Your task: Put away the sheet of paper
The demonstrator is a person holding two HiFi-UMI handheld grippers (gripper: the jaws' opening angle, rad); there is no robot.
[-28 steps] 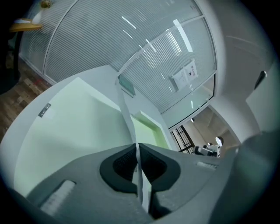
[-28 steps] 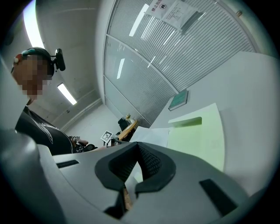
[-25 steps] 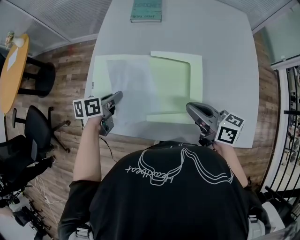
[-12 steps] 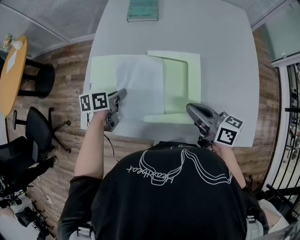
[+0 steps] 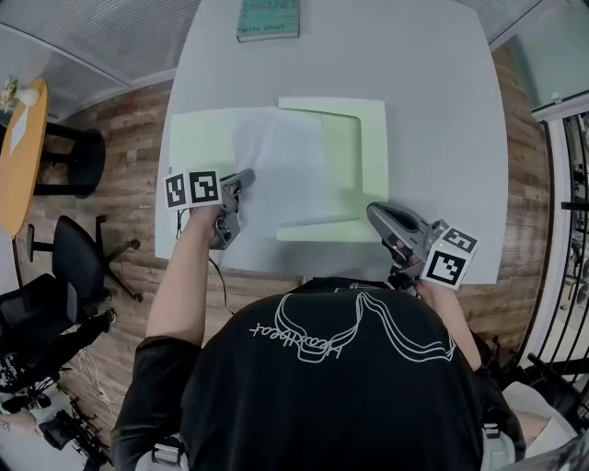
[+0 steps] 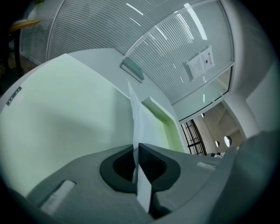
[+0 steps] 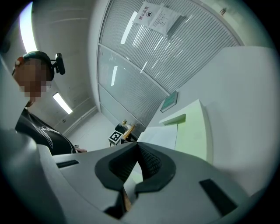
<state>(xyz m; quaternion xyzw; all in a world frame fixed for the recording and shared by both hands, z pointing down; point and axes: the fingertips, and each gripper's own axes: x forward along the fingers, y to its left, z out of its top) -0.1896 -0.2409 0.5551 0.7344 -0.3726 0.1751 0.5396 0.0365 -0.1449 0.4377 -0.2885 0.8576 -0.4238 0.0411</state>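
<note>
The left gripper point(image 6: 136, 148) pinches the near edge of the white sheet of paper point(image 5: 287, 173), which stands edge-on between its jaws and runs on ahead of its tips; ahead and to that gripper's right the sheet lies across the open pale green folder point(image 5: 371, 138) on the grey table point(image 5: 442, 101); the right gripper point(image 5: 372, 212) has its jaws pressed together, tips at the folder's near right corner; whether they nip the folder's edge cannot be told; a book point(image 5: 268, 18) lies far ahead of both grippers.
</note>
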